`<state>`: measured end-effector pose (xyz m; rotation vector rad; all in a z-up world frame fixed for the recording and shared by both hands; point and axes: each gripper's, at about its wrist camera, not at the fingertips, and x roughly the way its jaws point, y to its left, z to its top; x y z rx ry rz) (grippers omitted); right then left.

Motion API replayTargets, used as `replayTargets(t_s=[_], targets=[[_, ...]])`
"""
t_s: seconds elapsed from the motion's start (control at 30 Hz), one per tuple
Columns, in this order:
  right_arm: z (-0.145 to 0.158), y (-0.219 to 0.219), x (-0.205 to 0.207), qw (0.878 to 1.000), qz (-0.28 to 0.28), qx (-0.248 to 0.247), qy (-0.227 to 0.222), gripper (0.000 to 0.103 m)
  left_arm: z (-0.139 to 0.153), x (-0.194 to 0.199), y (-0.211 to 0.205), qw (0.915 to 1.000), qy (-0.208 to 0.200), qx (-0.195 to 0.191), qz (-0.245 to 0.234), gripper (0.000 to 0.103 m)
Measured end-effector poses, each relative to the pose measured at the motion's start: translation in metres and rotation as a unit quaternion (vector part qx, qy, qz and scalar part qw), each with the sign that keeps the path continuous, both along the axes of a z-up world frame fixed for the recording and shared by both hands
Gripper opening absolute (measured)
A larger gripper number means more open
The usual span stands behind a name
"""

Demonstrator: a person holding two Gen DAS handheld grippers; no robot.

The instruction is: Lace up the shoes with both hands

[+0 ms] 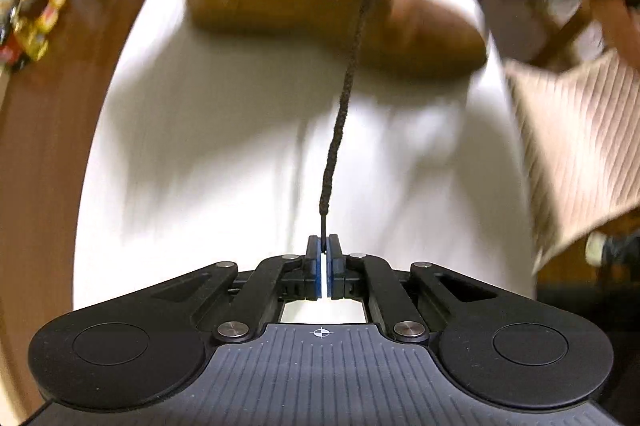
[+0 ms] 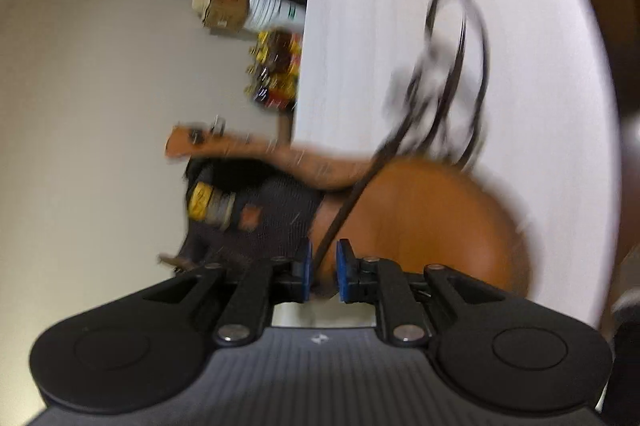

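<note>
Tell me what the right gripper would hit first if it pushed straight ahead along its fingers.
Most likely the brown shoe: it fills the view just beyond the right gripper, with the dark lace running between its open fingers. Blur leaves depth uncertain.

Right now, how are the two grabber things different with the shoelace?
The left gripper has its blue-padded fingers pinched shut on the tip of the dark shoelace. The right gripper has a gap between its fingers; the lace only passes through, unpinched. The left points at the white table, the right at the brown boot. Both are black with blue pads.
</note>
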<state>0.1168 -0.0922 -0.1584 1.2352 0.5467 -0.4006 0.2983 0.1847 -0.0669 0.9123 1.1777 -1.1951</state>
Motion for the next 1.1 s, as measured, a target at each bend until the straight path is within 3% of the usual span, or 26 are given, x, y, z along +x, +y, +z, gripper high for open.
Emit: replayTargets(t_s=[0.13,0.23,0.37,0.43,0.47,0.63,0.73,0.8,0.97,1.03,1.07,1.1], targets=[[0.005,-0.03,0.006,0.992,0.016,-0.096,0.077,0.016,-0.022,0.004,0.025,0.9971,-0.012,0.075,0.012,0.003],[0.003,-0.051,0.029,0.979,0.054,-0.156,0.119,0.016,-0.023,0.01,0.031,0.9962,-0.012,0.083,0.024,0.002],[-0.015,-0.069,0.047,0.989,0.055,-0.053,0.128,0.016,-0.018,0.012,0.032,0.997,-0.008,0.07,0.034,0.002],[-0.028,-0.074,0.042,0.991,0.011,0.043,0.124,0.016,-0.013,0.011,0.031,0.9976,-0.009,0.058,0.036,0.002],[-0.031,-0.075,0.04,0.99,-0.001,0.066,0.121,0.016,-0.012,0.011,0.03,0.9976,-0.008,0.057,0.038,0.002],[-0.052,-0.076,0.03,0.981,-0.058,0.154,0.104,0.018,-0.006,0.011,0.031,0.9976,-0.007,0.047,0.052,0.002],[-0.062,-0.077,0.026,0.977,-0.083,0.171,0.097,0.008,-0.003,0.011,0.034,0.9974,-0.01,0.048,0.053,0.002],[-0.058,-0.074,0.024,0.98,-0.08,0.154,0.098,0.003,0.001,0.011,0.034,0.9975,-0.013,0.046,0.053,0.002],[-0.024,-0.054,0.012,0.994,-0.04,0.096,0.036,0.003,0.012,0.002,0.035,0.998,-0.008,0.036,0.05,0.002],[0.006,-0.031,-0.002,0.999,-0.002,0.043,-0.003,0.003,0.014,0.001,0.035,0.9981,0.004,0.037,0.05,0.003],[0.011,-0.028,-0.005,0.999,0.005,0.035,-0.006,0.003,0.014,0.002,0.036,0.9981,0.006,0.037,0.05,0.004],[0.026,-0.009,-0.014,1.0,0.029,-0.004,-0.012,0.003,0.015,0.002,0.035,0.9981,0.011,0.036,0.048,0.007]])
